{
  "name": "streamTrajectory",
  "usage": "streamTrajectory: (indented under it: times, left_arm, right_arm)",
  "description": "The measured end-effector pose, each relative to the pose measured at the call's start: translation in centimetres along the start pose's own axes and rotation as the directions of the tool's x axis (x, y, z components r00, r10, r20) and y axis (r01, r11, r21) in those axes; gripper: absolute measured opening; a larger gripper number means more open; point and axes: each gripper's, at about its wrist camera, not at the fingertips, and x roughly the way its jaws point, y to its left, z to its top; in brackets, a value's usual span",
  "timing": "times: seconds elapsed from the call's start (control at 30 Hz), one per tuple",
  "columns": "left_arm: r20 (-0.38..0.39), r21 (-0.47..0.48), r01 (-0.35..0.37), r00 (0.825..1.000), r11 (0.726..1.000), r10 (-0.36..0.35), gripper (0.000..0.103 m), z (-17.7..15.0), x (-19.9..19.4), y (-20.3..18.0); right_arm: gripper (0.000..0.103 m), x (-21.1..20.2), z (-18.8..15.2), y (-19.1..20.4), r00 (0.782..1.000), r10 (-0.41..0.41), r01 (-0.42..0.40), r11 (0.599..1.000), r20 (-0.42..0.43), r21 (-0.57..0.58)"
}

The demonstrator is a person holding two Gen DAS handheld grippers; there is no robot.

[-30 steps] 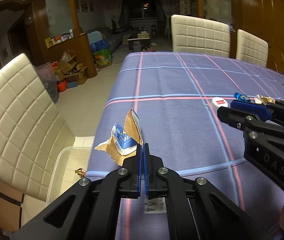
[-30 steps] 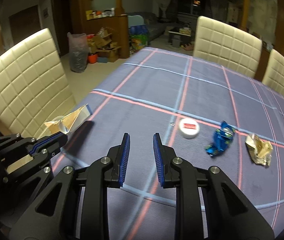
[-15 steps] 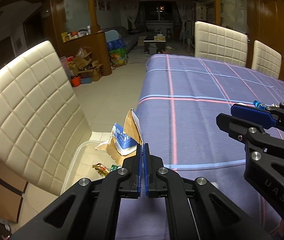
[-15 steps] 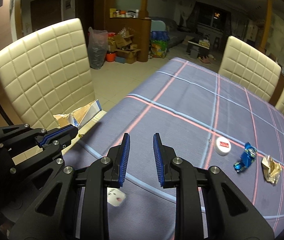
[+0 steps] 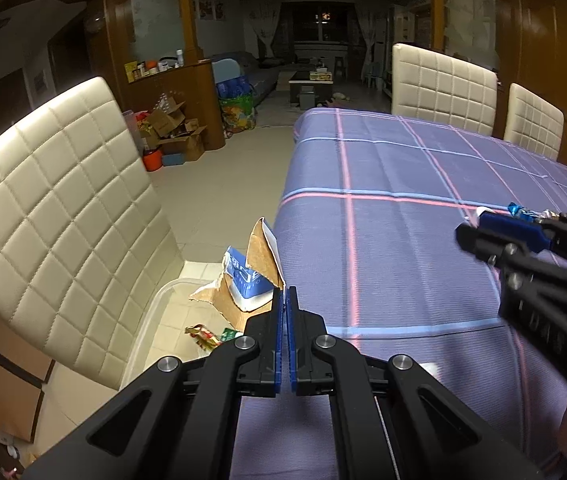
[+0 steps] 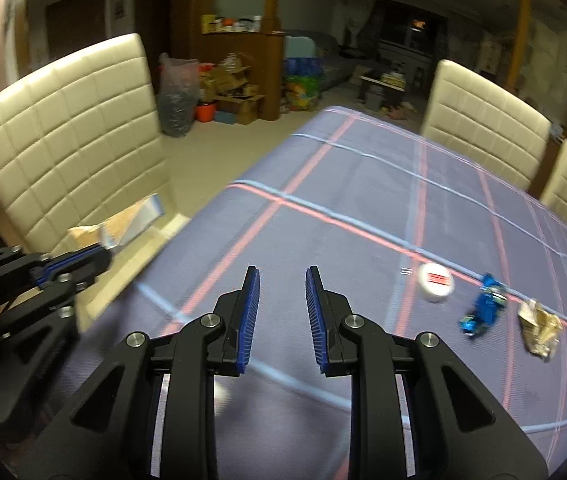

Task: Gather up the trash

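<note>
My left gripper [image 5: 284, 300] is shut on a torn blue-and-brown cardboard carton [image 5: 249, 276] and holds it off the table's left edge, above a clear plastic bin [image 5: 151, 312] on the floor. The carton also shows in the right wrist view [image 6: 123, 224]. My right gripper [image 6: 282, 304] is open and empty above the purple checked tablecloth [image 6: 363, 208]. To its right on the cloth lie a white round lid [image 6: 436, 282], a crumpled blue wrapper [image 6: 483, 312] and a crumpled gold wrapper [image 6: 539, 328].
The bin holds some colourful wrappers [image 5: 207, 336]. A cream padded chair [image 5: 51, 216] stands just left of the bin. Two more chairs [image 5: 443, 88] stand at the table's far side. Boxes and bags [image 5: 171, 132] crowd the far floor.
My left gripper has carried the carton leftward, from over the tablecloth to beyond the table's edge above the bin. The right gripper has drifted slightly and stays open.
</note>
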Motion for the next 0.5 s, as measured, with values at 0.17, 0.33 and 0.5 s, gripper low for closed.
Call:
streamTrajectory:
  times: [0.17, 0.33, 0.5]
  left_arm:
    - [-0.004, 0.031, 0.033, 0.999, 0.999, -0.033, 0.002, 0.5, 0.5, -2.7]
    - [-0.011, 0.051, 0.056, 0.998, 0.997, -0.055, 0.002, 1.2, 1.1, -5.2]
    - [-0.015, 0.074, 0.080, 0.997, 0.994, -0.079, 0.002, 2.1, 1.8, -7.7]
  right_arm:
    - [0.097, -0.4, -0.2, -5.9, 0.981, -0.194, 0.189, 0.976, 0.029, 0.110]
    - [0.082, 0.6, 0.0, -11.7, 0.972, -0.235, 0.228, 0.946, 0.003, 0.232]
    - [0.063, 4.0, -0.8, -16.0, 0.983, -0.158, 0.183, 0.917, -0.098, 0.355]
